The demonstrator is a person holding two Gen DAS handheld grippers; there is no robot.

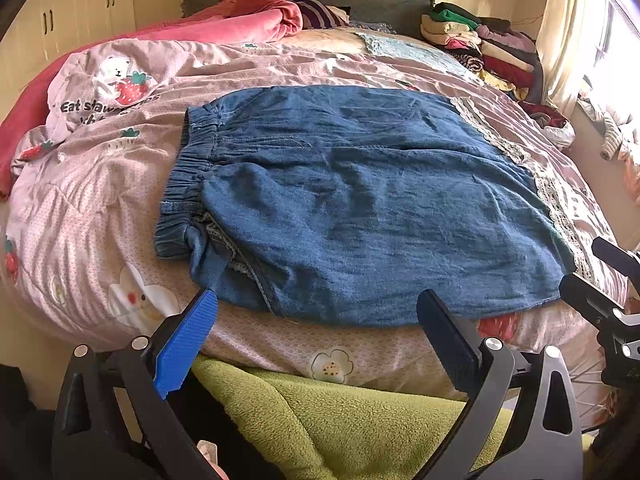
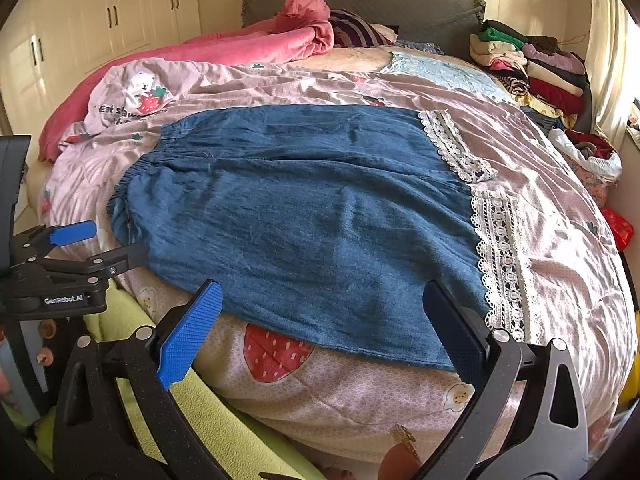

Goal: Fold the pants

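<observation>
Blue denim pants [image 1: 352,204] with white lace hems [image 2: 500,248] lie spread on the pink strawberry quilt [image 1: 80,208], elastic waistband [image 1: 188,184] to the left, hems to the right. They also show in the right wrist view [image 2: 304,216]. My left gripper [image 1: 316,312] is open and empty, hovering just short of the pants' near edge, close to the waist end. My right gripper [image 2: 320,300] is open and empty at the near edge toward the hem end. Each gripper shows in the other's view: the right one [image 1: 600,280], the left one [image 2: 108,244].
A pink blanket [image 1: 240,20] lies bunched at the head of the bed. A stack of folded clothes [image 1: 492,52] sits at the far right by the grey headboard [image 2: 380,4]. A green fleece cover [image 1: 360,420] hangs below the bed's near edge. Wardrobes [image 2: 112,20] stand left.
</observation>
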